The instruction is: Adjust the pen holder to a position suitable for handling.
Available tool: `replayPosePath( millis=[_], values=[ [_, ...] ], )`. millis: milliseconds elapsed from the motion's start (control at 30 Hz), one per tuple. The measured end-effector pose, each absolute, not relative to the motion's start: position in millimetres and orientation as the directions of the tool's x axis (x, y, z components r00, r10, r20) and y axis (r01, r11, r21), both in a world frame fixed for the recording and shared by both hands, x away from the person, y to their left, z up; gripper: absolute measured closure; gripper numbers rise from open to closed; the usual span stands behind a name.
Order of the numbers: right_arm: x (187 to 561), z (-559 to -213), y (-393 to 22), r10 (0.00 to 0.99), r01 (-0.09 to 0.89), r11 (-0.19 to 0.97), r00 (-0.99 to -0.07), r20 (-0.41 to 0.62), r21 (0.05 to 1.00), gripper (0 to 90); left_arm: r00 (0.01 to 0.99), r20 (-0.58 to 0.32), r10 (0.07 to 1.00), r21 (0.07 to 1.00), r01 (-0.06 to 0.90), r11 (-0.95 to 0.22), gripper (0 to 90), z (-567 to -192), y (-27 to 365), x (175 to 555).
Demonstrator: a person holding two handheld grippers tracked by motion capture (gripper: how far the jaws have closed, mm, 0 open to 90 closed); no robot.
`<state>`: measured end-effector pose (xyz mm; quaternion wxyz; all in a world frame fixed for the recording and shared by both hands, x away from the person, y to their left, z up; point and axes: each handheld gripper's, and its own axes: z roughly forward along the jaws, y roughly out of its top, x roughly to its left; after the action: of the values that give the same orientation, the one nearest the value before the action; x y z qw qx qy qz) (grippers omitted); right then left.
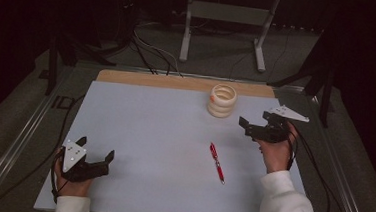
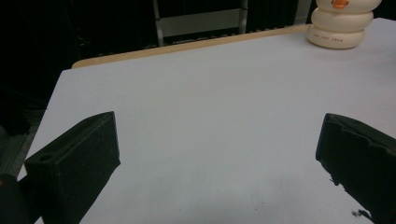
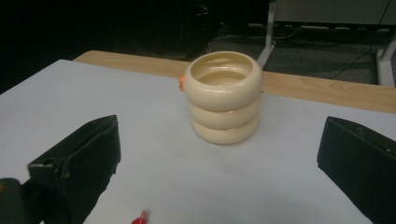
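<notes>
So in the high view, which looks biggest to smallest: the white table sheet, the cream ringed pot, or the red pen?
1. White table sheet, by far.
2. Cream ringed pot.
3. Red pen: about as long as the pot is wide, but much thinner.

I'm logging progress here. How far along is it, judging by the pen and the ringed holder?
Nothing looks done yet: the red pen lies flat on the table, apart from the cream ringed holder, which looks empty. Nothing is in hand: the left claw and the right claw are open. Presumably, picking up the pen remains.
</notes>
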<state>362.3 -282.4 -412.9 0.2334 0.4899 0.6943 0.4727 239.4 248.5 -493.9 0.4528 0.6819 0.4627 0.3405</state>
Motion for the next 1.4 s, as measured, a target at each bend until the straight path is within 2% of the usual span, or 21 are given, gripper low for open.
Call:
replayPosePath(
  millis=[767,1400],
  values=[
    [397.9,-406.7,-271.1,0.909,0.482,0.065,-0.389,0.147,0.874,0.0,0.334,0.048,0.941,0.934,0.318,-0.161,0.2,-493.6,248.7,239.3],
    [445.3,-404.4,-257.6,0.923,0.524,0.057,-0.353,0.156,0.85,0.0,0.327,0.038,0.944,0.94,0.309,-0.145,0.2,-494.2,251.5,238.3]
  ],
)
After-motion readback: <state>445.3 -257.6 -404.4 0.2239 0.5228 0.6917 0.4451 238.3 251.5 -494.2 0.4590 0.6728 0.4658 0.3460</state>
